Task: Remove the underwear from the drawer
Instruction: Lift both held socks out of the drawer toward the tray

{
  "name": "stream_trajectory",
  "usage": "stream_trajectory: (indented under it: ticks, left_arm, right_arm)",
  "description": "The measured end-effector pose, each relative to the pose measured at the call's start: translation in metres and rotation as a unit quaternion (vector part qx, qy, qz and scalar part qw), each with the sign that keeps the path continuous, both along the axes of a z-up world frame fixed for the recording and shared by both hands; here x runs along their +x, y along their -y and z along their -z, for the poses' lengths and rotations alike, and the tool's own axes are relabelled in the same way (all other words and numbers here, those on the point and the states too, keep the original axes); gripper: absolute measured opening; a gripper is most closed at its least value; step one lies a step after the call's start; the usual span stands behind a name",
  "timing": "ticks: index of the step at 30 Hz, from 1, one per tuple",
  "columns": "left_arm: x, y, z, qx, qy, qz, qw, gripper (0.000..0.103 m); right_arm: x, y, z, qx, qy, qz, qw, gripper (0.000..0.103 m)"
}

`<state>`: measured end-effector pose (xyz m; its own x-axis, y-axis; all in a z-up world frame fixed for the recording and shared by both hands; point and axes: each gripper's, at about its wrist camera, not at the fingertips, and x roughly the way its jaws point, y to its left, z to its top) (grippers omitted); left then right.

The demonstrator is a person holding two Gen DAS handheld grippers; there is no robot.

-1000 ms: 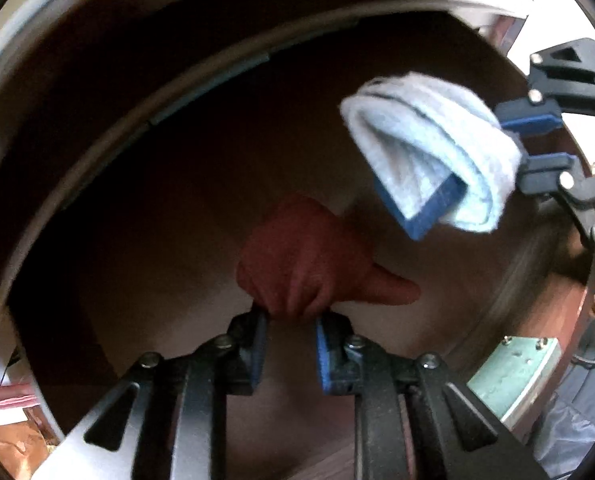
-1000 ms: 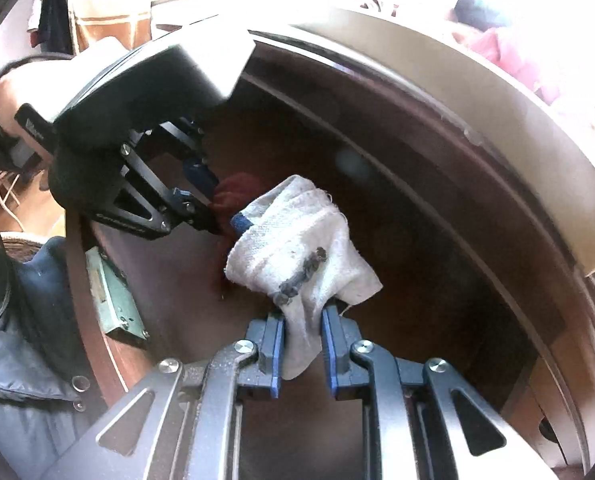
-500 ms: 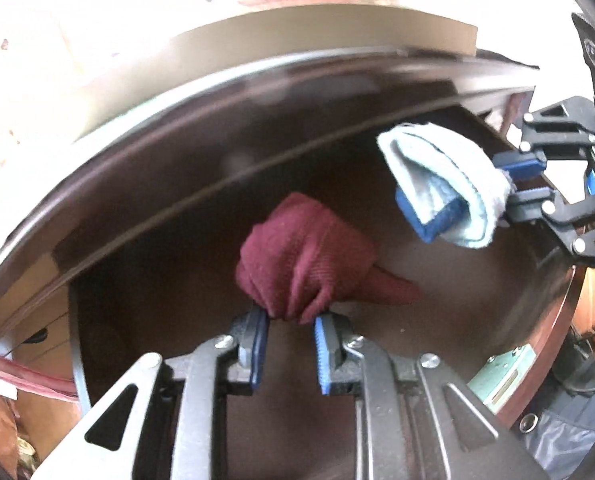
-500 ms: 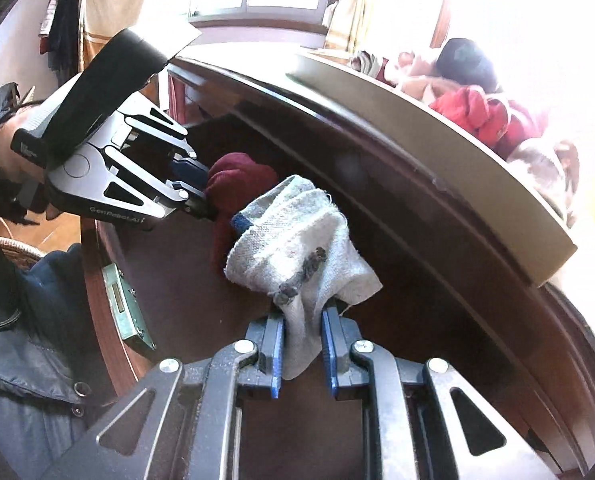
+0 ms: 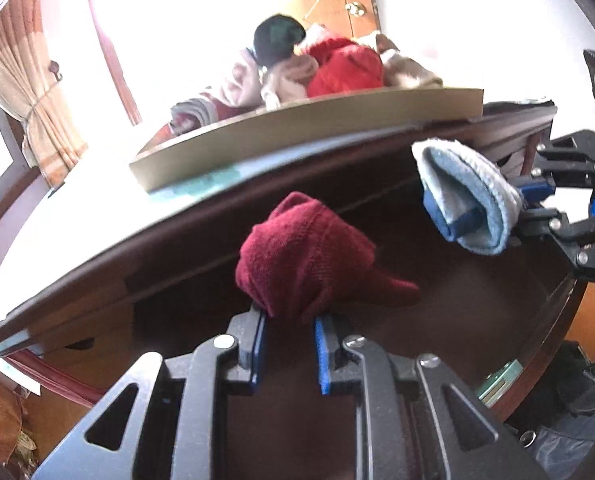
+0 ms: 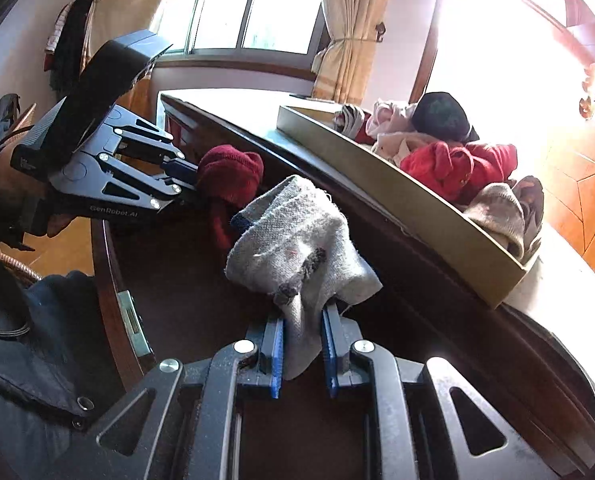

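Observation:
My left gripper (image 5: pixel 287 322) is shut on a bunched dark red underwear piece (image 5: pixel 301 252), held above the open dark wooden drawer (image 5: pixel 437 320). In the right wrist view the same gripper (image 6: pixel 191 184) shows at the left with the red piece (image 6: pixel 229 174) in its tips. My right gripper (image 6: pixel 302 320) is shut on a pale grey underwear piece with blue trim (image 6: pixel 293 240), also lifted over the drawer. The left wrist view shows that grey piece (image 5: pixel 469 200) at the right, held in the right gripper (image 5: pixel 523 198).
On the desk top above the drawer stands a shallow cardboard tray (image 6: pixel 397 196) with several pieces of clothing, red (image 6: pixel 457 164), dark and pale. A person's dark jacket (image 6: pixel 21 344) is at the left. Windows and curtains (image 6: pixel 349 24) lie behind.
Both grippers have risen out of the drawer with their cloth pieces. The views now look over the desk top, with the tray and the windows in sight.

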<state>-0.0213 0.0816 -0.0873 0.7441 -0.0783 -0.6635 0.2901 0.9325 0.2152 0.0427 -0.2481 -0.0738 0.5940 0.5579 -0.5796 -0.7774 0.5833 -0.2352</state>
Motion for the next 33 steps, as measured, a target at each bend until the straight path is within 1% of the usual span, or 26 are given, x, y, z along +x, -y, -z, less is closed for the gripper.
stream_trajectory:
  ticks: [5,9,13,17,24,33]
  left_arm:
    - [-0.012,-0.005,-0.023,-0.005,0.023,-0.005,0.9997,0.018]
    - [-0.023,-0.008,-0.034,-0.008,0.039,-0.01,0.9992,0.018]
    - [-0.028,-0.012,-0.035,-0.013,0.055,-0.015,0.9983,0.018]
    - [-0.019,-0.014,-0.054,-0.016,0.067,-0.018,0.9975,0.018]
    - [-0.006,-0.019,-0.071,-0.017,0.09,-0.022,0.9956,0.018]
    - [0.012,-0.024,-0.104,-0.002,0.125,-0.027,0.9917,0.018]
  right_arm:
    - [0.002,-0.009,-0.01,0.014,0.014,-0.005,1.0,0.018]
    - [-0.002,-0.01,-0.019,0.026,0.024,-0.007,0.999,0.018]
    - [0.0,-0.016,-0.029,0.032,0.038,-0.008,0.999,0.018]
    - [0.002,-0.021,-0.039,0.041,0.049,-0.008,0.998,0.018]
    - [0.005,-0.024,-0.056,0.056,0.06,0.0,0.997,0.018]
    - [0.022,-0.029,-0.081,0.071,0.067,0.014,0.995,0.018]
